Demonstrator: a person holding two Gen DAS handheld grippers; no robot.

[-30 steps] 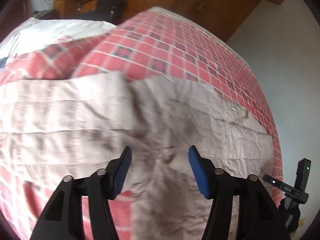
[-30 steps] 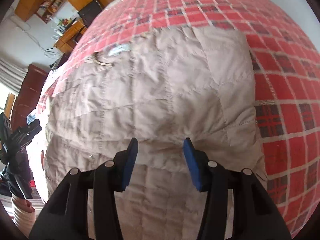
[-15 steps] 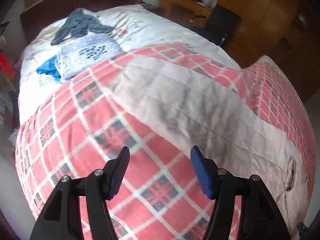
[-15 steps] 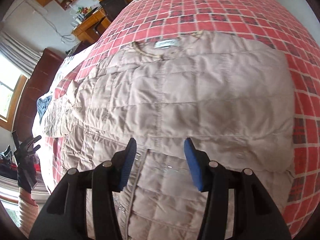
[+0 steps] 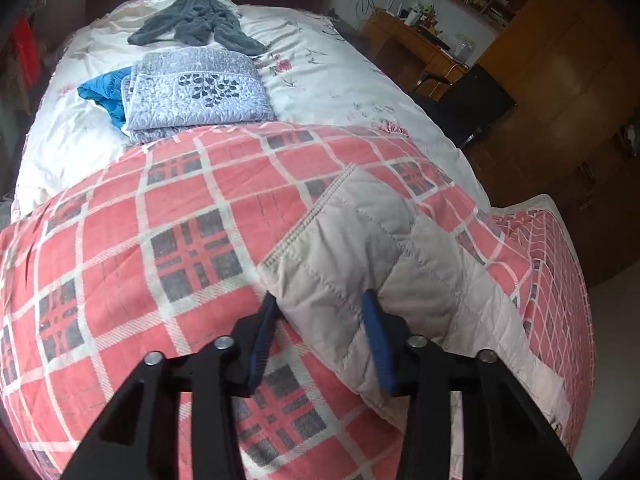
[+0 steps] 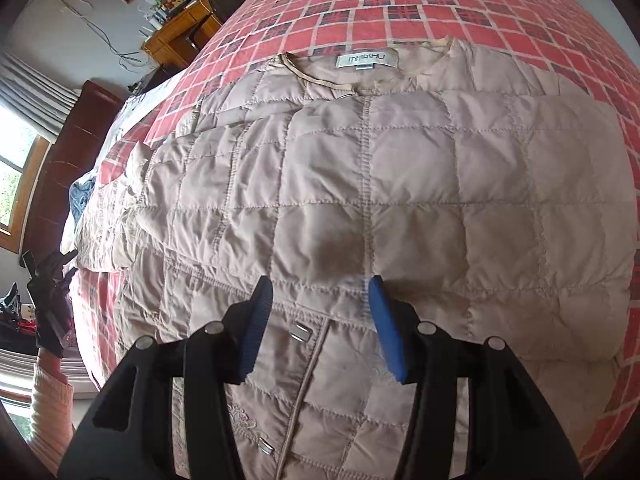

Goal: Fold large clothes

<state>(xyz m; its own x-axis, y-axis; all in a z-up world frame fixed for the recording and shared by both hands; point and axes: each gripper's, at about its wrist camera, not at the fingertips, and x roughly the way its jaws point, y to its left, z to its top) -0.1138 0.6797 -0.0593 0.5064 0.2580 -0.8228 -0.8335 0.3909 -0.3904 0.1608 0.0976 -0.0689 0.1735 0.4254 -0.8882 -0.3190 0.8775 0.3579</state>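
Observation:
A beige quilted jacket lies front up on a red plaid blanket, its collar label at the far end. My right gripper hovers open over the jacket's middle, just beyond the snap buttons. In the left wrist view one sleeve stretches out across the plaid blanket, its ribbed cuff pointing away. My left gripper is open, its blue pads either side of the sleeve's near part. The left gripper also shows at the bed's left edge, held by a hand.
Beyond the plaid blanket the white bedspread carries a folded grey-blue quilt, a blue cloth and a crumpled dark grey garment. A wooden desk, black chair and wardrobe stand right of the bed.
My left gripper swung away from the jacket's body to the outstretched sleeve and came down close to it. The right gripper drew back, so the whole jacket front and collar show.

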